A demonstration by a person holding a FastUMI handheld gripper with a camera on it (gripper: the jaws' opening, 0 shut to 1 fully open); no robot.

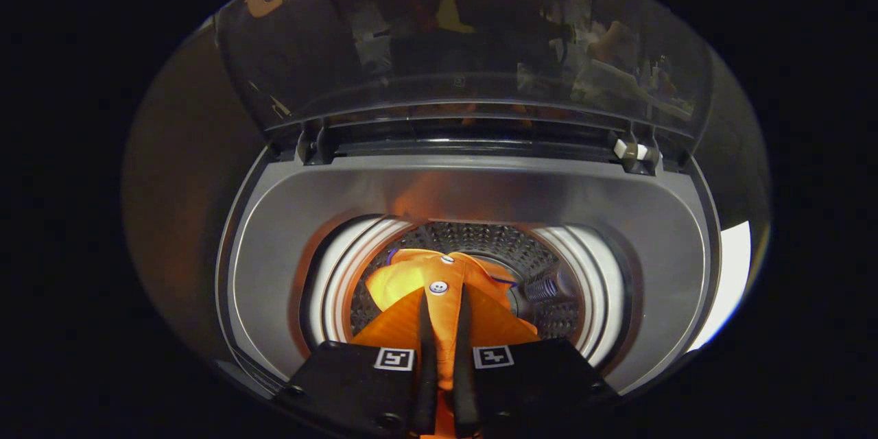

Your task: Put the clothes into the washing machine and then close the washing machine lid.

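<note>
While pinched by the hand-held gripper [444, 298], one orange shirt [439, 302] with two buttons [438, 287], over one washing machine drum [480, 240]

A laundry spot, set up in a booth: a top-loading washing machine [473, 192] is standing open, its clear lid [466, 34] tilting up at the back and its perforated metal drum [480, 236] showing below the rim.

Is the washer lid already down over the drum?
No: the washing machine lid stands raised behind the drum opening, while the tongs pinch the orange shirt over it.
</note>
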